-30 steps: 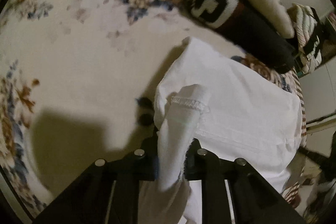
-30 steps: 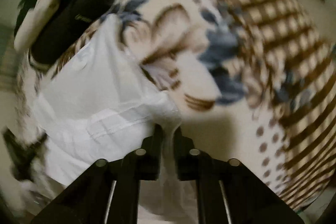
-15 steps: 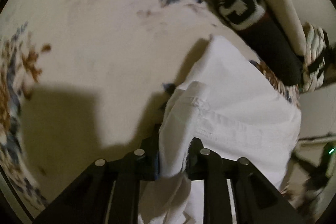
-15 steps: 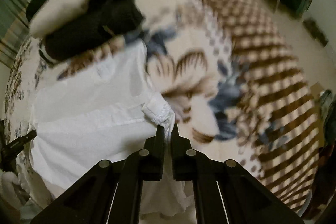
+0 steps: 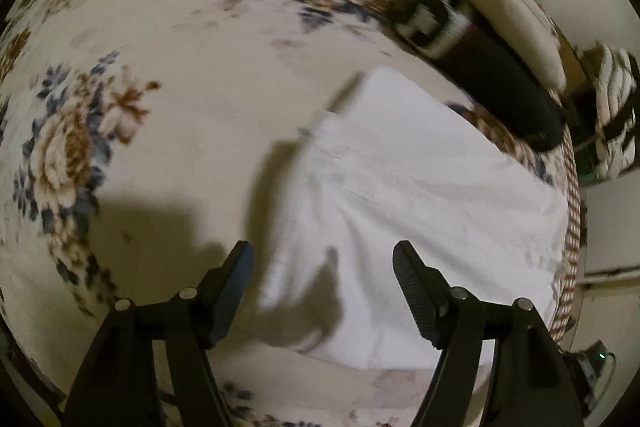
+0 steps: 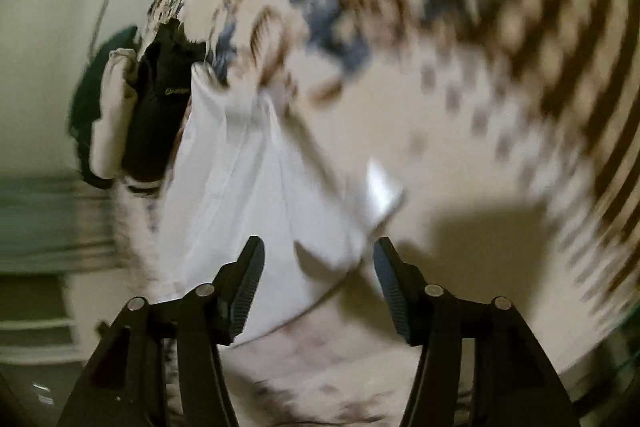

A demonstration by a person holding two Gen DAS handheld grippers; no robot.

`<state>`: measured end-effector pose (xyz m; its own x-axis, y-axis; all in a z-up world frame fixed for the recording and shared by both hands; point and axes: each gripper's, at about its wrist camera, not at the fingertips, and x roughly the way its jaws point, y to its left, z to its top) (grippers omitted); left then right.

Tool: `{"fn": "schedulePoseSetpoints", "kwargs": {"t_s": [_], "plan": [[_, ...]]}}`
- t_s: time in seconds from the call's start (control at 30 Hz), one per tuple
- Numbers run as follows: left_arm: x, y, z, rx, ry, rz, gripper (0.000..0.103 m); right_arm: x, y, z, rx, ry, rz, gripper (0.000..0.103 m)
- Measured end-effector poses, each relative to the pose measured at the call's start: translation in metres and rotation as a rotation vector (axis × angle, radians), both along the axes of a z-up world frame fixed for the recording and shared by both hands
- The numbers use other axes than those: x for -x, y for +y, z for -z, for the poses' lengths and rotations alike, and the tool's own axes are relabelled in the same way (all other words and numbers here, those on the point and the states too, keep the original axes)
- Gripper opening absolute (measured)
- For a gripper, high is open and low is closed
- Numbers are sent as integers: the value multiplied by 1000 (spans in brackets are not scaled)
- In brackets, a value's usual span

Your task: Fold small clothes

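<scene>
The bedspread [image 5: 168,155] fills most of what I see: cream, with blue and brown flowers on the left and a brown checked border [image 6: 500,7] toward the right.

The white garment [image 5: 420,211] lies flat on it, folded into a rough rectangle, just ahead of both my grippers. In my right view the garment [image 6: 248,195] is blurred, with a small flap [image 6: 382,193] sticking up at its right edge.

At the far right edge of the bedspread sits a row of other clothes: a black roll [image 5: 508,91], a black-and-white patterned piece [image 5: 430,27] touching its far end, and a cream piece [image 5: 520,31] beside them. Further right there is a striped bundle [image 5: 616,115], too blurred to read.

My left gripper [image 5: 322,269] hangs over the garment's near left part, jaws wide apart and holding nothing. Its shadow [image 5: 304,299] falls on the cloth.

My right gripper [image 6: 318,263] is above the garment's near right corner, jaws apart too, with nothing between them.
</scene>
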<state>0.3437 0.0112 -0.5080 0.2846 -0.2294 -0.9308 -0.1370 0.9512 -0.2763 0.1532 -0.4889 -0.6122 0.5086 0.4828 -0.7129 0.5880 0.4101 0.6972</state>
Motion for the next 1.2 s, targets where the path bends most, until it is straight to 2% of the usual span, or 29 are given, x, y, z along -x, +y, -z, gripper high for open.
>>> {"fn": "schedulePoseSetpoints", "kwargs": {"t_s": [0.07,0.13,0.2,0.27,0.37,0.53,0.8,0.87,0.9,0.93,0.97,1.07,1.2], "plan": [[-4,-18,1,7,8,36,70,-2,11,23,-55,-39,22,63],[-9,-37,3,-10,10,75,70,-6,19,45,-110,-115,106,63],[-16,-55,7,-21,6,114,70,-7,25,53,-132,-170,178,66],[-21,-70,12,-43,11,139,70,-11,27,56,-148,-239,249,68],[-27,-86,18,-59,16,157,70,-19,31,57,-140,-303,293,70],[-35,-102,24,-82,22,173,70,-44,39,52,-146,-416,289,70],[-45,-109,41,-127,17,194,70,-78,38,59,-147,-491,356,70],[-47,-107,47,-119,22,193,70,-82,34,53,-109,-485,366,65],[-47,-106,49,-114,20,194,70,-79,31,51,-93,-475,368,45],[-47,-106,50,-111,17,199,70,-84,33,52,-81,-447,359,14],[-47,-106,50,-110,16,209,70,-92,35,53,-71,-427,358,10],[-46,-103,45,-92,8,230,70,-104,42,44,8,-393,372,9],[-43,-85,29,-54,-10,225,70,-113,55,20,100,-363,384,7]]}}
